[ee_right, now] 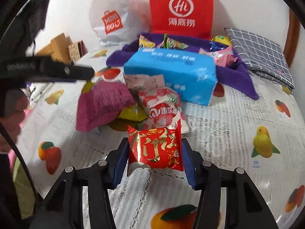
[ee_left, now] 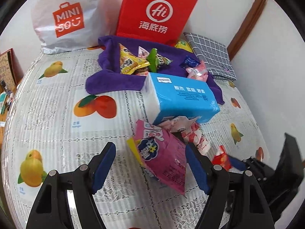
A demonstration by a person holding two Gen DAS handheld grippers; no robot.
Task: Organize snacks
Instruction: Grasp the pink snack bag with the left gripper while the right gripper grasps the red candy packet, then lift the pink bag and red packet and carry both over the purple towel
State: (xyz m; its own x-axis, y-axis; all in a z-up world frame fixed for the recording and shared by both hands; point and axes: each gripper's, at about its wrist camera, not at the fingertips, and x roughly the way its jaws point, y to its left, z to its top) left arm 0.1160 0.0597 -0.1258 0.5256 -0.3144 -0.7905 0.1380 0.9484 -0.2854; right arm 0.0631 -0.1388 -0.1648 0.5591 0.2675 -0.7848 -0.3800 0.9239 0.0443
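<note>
Red snack packet [ee_right: 154, 148] sits betw. the right gripper [ee_right: 154, 158] fingers, pads pressed on both its side edges — clamped, packet lifted just off the tablecloth [ee_right: 238, 118], face toward lens, long axis roughly upright.

Left gripper [ee_left: 150, 164] jaws spread wide, holding nothing. Pink snack bag [ee_left: 162, 158] lies in the gap betw. its fingers; right finger [ee_left: 196, 168] at or near the bag's edge, left finger clear of it. Bag's long axis runs diagonal, from upper left by the yellow corner down toward lower right, so jaws would close across its width. Contact w/ pads: can't tell.

Ahead of both: white/pink lychee packet [ee_right: 164, 108] just beyond the red one, leaning by the blue tissue pack [ee_left: 181, 97]. Behind that, purple cloth [ee_left: 114, 76] w/ a heap of small snacks [ee_left: 137, 63] on it. Red paper bag [ee_left: 154, 11] + white Miniso bag [ee_left: 66, 17] stand at the back wall; grey checked cloth [ee_left: 211, 55] far right.

Judgement: the snacks heaped on the purple cloth look like the drop spot. It lies straight ahead past the tissue pack, so right grip must carry fwd and over the pack. Left is nearer the pink bag, prob. next pick.
</note>
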